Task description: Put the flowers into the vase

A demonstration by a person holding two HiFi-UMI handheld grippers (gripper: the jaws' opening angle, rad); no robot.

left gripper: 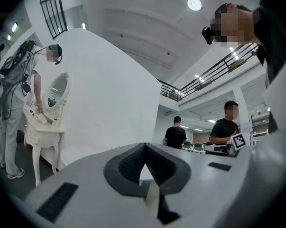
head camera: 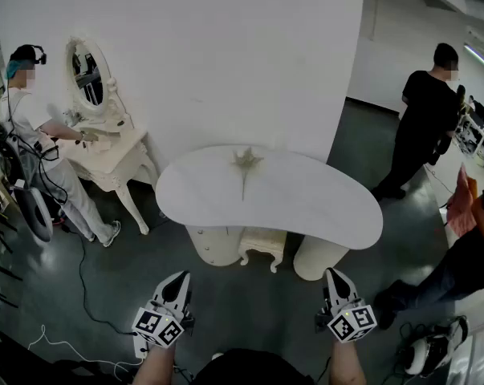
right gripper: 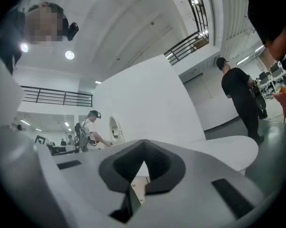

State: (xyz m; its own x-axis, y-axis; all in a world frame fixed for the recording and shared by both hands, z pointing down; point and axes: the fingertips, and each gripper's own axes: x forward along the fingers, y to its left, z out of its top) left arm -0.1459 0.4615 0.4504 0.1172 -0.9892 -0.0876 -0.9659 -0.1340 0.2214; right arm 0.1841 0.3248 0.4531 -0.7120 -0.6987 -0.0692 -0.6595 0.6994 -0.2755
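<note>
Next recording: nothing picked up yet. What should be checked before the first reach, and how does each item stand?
1. Flower found: ok, one flower lies flat on the white table.
2. Vase found: not ok, none shows in any view.
3. Left gripper empty: ok, jaws together on nothing.
4. Right gripper empty: ok, jaws together on nothing.
5. Jaws ready to grasp: not ok, both shut.
6. Grippers at the flower: not ok, both short of the table's near edge.

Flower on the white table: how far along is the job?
Done: nothing; the flower lies flat on the table, and no vase is in view. In hand: nothing; left gripper and right gripper are both shut, empty, short of the table. Left: pick up the flower, find the vase.
</note>
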